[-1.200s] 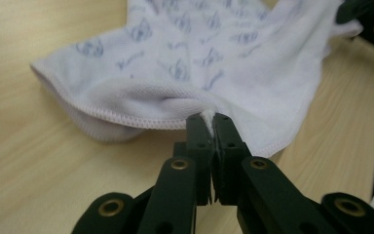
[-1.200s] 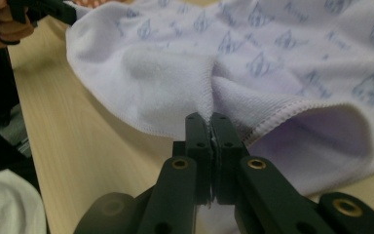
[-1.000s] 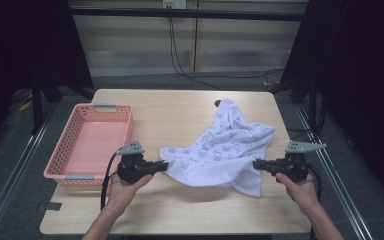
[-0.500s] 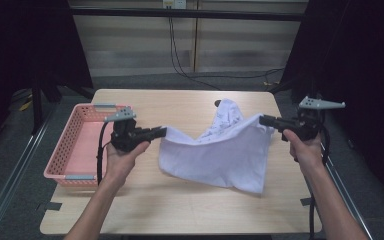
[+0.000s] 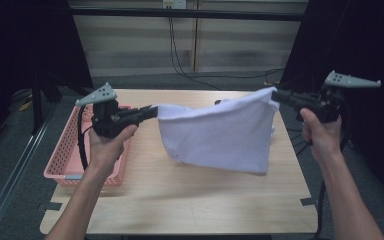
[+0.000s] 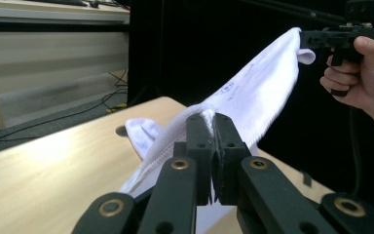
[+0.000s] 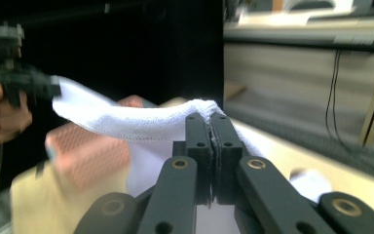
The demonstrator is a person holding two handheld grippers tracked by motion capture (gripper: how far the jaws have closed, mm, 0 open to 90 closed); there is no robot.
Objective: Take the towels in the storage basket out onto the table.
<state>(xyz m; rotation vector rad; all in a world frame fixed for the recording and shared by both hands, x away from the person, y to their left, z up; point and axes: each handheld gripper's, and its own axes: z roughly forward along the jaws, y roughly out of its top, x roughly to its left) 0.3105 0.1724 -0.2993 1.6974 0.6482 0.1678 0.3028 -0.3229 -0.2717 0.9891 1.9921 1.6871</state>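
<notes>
The left hand-held gripper (image 5: 152, 111) has its jaws pinched tight on one top corner of a white cloth (image 5: 220, 132); in the left gripper view (image 6: 213, 119) the fabric edge sits squeezed between the two black jaws and runs away from them toward the other hand. The right hand-held gripper (image 5: 276, 95) is likewise clamped on the opposite top corner, and in the right gripper view (image 7: 209, 117) a hemmed fold of the cloth (image 7: 141, 124) is caught in the narrow seam between its closed jaws.

Each tool is held in a person's hand, the left hand (image 5: 107, 145) and the right hand (image 5: 320, 135), with the forearms coming up from the bottom of the high view. Both are raised well above the surface (image 5: 190, 200), the right one slightly higher than the left.

Between them the cloth is stretched out and hangs in the air as a broad sheet, its top edge dipping a little in the middle, its lower edge loose above the middle of the wooden surface. In the left gripper view the cloth (image 6: 253, 92) shows faint printed marks, and its lowest part seems to reach the surface, though contact is unclear.

A pink basket (image 5: 67, 155) stands on the left part of the surface, just behind the left hand and apart from the cloth. Beyond the far edge, dark cables (image 5: 180, 55) trail across the floor.
</notes>
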